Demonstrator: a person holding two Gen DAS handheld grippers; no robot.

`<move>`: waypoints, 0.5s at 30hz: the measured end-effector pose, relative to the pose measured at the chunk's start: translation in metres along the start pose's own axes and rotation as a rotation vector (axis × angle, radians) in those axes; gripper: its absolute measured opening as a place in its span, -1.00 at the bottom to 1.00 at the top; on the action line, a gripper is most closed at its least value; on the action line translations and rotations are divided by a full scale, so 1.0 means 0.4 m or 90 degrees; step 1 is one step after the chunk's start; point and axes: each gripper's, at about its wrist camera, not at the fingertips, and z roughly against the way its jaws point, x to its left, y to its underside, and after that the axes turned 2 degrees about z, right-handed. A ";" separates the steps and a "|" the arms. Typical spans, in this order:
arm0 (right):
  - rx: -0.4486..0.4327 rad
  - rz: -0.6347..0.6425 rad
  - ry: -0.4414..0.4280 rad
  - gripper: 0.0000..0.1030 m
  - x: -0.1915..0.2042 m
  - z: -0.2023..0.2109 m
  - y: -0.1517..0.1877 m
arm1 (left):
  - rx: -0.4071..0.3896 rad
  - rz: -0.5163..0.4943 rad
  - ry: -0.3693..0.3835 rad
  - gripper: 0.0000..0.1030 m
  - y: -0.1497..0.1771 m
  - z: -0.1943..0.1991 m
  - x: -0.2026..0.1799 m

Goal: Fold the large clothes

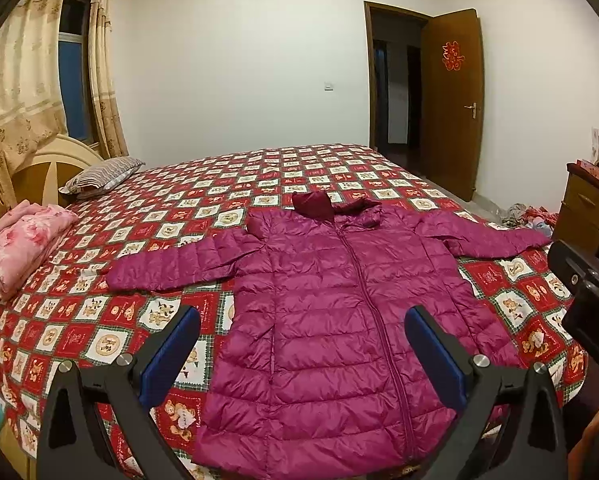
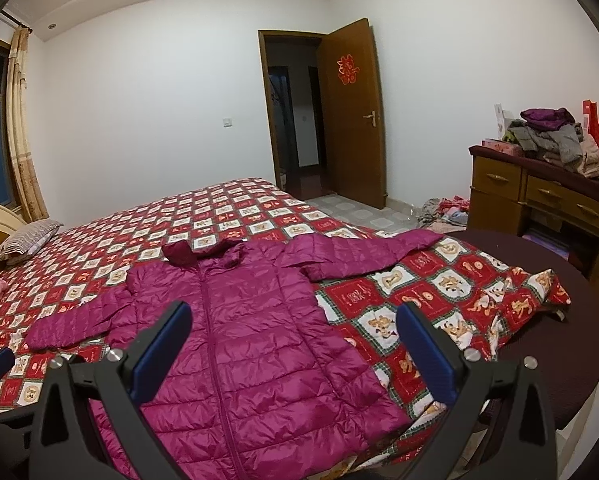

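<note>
Left wrist view: the left tool (image 1: 301,330) hangs above the near end of the bed (image 1: 111,340), fingers spread wide and gripping nothing. Straight ahead of it lies the jacket (image 1: 331,308), a magenta quilted one, front up, zipped, flat on the checked red bedspread. Its hem runs beneath and between the blue pads (image 1: 181,340) of the tool, though I can't tell whether anything touches. One sleeve stretches out ahead and to the left of the tool, the other ahead and to the right, reaching the bed's edge. The hood is bunched at the far end, with a darker red lining showing. Far off to the left sits a folded pink blanket (image 1: 19,248), and beyond it a striped pillow (image 1: 103,174) by the headboard. The black body of the other tool pokes in at the right edge.

Right wrist view: the right tool (image 2: 293,320) is also released, fingers wide apart, nothing between them. The jacket (image 2: 239,320) sits ahead and mostly to the left here; the left finger (image 2: 163,340) overlaps the jacket's body, while the right finger stands over bare bedspread (image 2: 439,280) just beside the jacket's side seam. A sleeve reaches away ahead and right toward the bed's corner. Farther right stands a wooden dresser (image 2: 539,196) piled with clothes (image 2: 555,140), and more clothes lie on the floor (image 2: 443,208) near the open door (image 2: 351,112).
</note>
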 end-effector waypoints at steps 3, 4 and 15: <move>0.000 0.000 0.000 1.00 0.000 0.001 0.002 | 0.000 -0.001 0.002 0.98 0.003 -0.001 -0.005; 0.000 0.000 0.000 1.00 -0.001 0.001 0.001 | 0.000 -0.001 0.003 0.98 0.004 0.001 -0.005; -0.002 -0.001 0.000 1.00 -0.004 0.001 0.004 | -0.005 -0.002 0.000 0.98 0.004 0.007 -0.003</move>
